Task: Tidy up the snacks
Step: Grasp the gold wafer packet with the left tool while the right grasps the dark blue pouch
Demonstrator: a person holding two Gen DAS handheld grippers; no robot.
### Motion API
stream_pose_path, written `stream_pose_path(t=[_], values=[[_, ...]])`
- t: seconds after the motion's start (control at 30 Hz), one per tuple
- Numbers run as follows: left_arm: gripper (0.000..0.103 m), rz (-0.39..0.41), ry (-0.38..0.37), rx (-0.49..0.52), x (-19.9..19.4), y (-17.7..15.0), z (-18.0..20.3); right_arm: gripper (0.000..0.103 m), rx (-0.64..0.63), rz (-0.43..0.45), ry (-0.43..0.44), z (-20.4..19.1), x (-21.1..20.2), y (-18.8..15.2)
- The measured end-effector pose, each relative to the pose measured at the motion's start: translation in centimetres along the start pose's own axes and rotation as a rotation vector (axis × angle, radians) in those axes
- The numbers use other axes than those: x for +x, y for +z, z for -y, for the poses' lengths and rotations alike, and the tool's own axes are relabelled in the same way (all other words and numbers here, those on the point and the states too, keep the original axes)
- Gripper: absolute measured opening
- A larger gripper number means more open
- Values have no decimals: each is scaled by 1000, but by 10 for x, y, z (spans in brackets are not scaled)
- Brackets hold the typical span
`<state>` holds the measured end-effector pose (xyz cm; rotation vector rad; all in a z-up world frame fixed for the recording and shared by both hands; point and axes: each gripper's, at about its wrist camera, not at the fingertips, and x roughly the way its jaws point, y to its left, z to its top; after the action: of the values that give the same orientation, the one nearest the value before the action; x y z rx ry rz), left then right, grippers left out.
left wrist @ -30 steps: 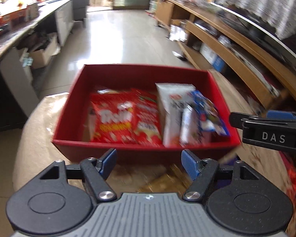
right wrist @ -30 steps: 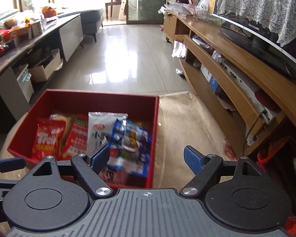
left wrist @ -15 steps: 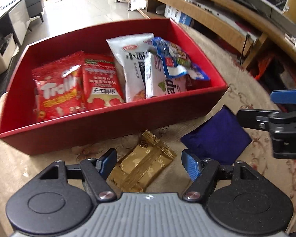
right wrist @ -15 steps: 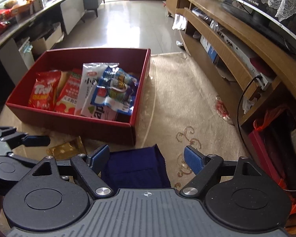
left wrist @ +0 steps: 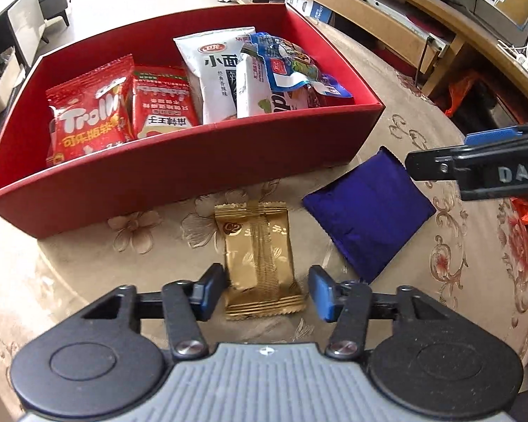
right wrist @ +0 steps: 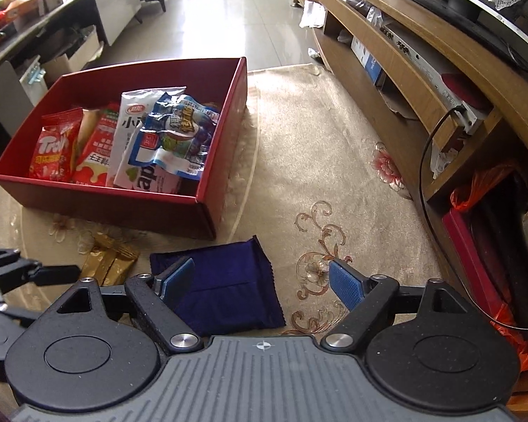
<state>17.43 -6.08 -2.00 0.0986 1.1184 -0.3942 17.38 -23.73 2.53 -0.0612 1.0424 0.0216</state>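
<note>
A gold snack packet (left wrist: 260, 256) lies on the tablecloth in front of the red box (left wrist: 193, 161). My left gripper (left wrist: 267, 290) straddles its near end and its jaws are closing. The left pad touches the wrapper's edge, while a small gap shows at the right pad. To the right lies a dark blue packet (right wrist: 228, 288). My right gripper (right wrist: 262, 279) hangs open over it, the left pad above the packet's left part. The box (right wrist: 105, 204) holds a red Trolli bag (left wrist: 88, 119), a white bag (left wrist: 214, 70), a blue bag (left wrist: 292, 66) and other packs.
The floral tablecloth (right wrist: 316, 158) covers a round table whose edge curves close on the right. Beyond it stands a long wooden TV shelf (right wrist: 422, 70) with an orange bag (right wrist: 482, 183) at its foot. My right gripper's finger (left wrist: 436, 167) reaches in beside the blue packet.
Both grippers came down and tipped toward the table. The gold packet now sits between the left jaws, which have narrowed. The blue packet has come under the right jaws.
</note>
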Motion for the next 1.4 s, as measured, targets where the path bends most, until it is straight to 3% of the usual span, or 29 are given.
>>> stream_pose_path(t=[0.2, 0.5, 0.73, 0.9, 1.0, 1.1, 1.4], values=[[40, -2, 22, -44, -1, 2, -11, 88, -11, -40, -9, -4, 24, 6], [50, 2, 27, -73, 10, 16, -7, 87, -21, -96, 50, -17, 47, 7], [50, -3, 74, -82, 9, 14, -15, 87, -3, -177, 151, -17, 34, -20], [50, -14, 76, -98, 8, 14, -20, 86, -91, -268, 262, -32, 7, -64], [50, -17, 72, -100, 8, 16, -22, 85, -204, -195, 173, -39, -12, -78], [53, -17, 70, -105, 9, 19, -24, 87, -278, -97, 74, -44, -16, -67], [57, -27, 60, -138, 10, 25, -36, 88, -498, -105, 94, -76, 26, -40]])
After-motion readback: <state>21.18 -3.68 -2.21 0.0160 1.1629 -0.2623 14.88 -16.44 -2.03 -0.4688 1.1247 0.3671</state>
